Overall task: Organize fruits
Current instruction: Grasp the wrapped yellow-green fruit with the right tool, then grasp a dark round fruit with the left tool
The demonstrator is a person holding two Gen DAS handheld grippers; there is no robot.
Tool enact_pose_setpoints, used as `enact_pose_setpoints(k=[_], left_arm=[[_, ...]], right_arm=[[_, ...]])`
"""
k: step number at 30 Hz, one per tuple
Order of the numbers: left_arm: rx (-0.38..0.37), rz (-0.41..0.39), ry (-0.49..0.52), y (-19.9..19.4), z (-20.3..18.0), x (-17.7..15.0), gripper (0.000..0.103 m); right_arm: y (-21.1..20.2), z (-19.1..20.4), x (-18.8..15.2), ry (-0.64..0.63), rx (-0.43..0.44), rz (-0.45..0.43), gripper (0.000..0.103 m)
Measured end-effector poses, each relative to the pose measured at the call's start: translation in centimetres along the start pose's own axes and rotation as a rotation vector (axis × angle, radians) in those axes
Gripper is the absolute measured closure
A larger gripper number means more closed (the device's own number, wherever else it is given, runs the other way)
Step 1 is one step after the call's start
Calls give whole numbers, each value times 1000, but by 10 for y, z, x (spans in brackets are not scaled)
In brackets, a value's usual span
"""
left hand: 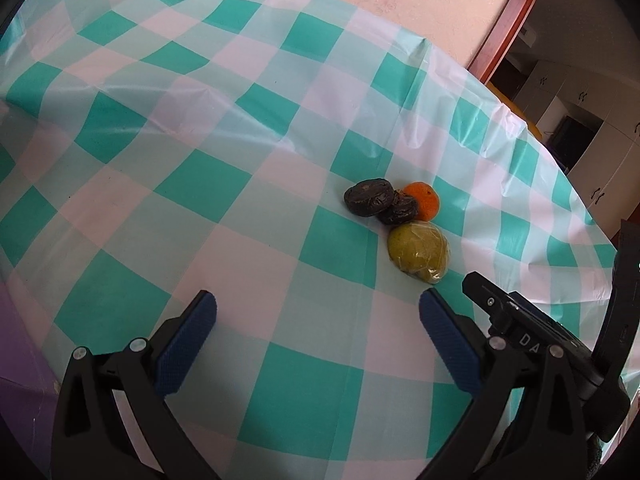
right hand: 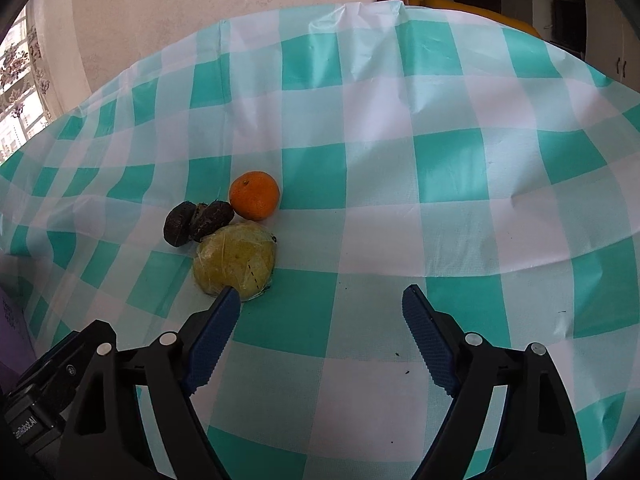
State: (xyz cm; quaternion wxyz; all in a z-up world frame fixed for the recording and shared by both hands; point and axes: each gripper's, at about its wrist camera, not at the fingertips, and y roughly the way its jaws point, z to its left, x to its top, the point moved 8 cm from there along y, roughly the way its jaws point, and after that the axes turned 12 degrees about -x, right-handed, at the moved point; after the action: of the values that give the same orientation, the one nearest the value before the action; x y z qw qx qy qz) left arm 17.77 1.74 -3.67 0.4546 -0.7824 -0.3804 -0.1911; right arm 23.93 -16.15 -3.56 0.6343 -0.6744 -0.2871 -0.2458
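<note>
"DA" on right gripper body [left hand: 532,338]; "GenRobot.AI" on left gripper body [right hand: 24,426] (rest unreadable).

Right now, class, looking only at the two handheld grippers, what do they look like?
Both the left gripper and the right gripper have black angular frames with silver bolts, and fingers faced with blue knurled pads. White lettering marks the black bodies beside them.
</note>
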Motion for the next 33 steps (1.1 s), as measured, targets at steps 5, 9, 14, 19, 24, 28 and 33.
enact_pose_setpoints(k=[5, 9, 14, 19, 24, 28, 33], left_arm=[[-36, -62, -14, -11, 1, 5, 2], [-42, -111, -85, -18, 14, 10, 2], [-40, -128, -130, -20, 22, 12, 2], [-25, -123, -112, -17, 22, 14, 2], [53, -91, 4, -1, 10, 26, 2], [75, -21, 87, 29, -5, 37, 2], [67, 37, 83, 63, -11, 51, 17]], right_arm=[[3, 39, -6, -164, 96, 26, 25], [17, 61, 3, -214, 82, 47, 25], [31, 76, 14, -219, 47, 63, 43], [14, 37, 11, 2, 36, 25, 44], [17, -27, 2, 373, 141, 50, 44], [12, -29, 5, 381, 156, 14, 43], [10, -24, 5, 361, 170, 11, 43]])
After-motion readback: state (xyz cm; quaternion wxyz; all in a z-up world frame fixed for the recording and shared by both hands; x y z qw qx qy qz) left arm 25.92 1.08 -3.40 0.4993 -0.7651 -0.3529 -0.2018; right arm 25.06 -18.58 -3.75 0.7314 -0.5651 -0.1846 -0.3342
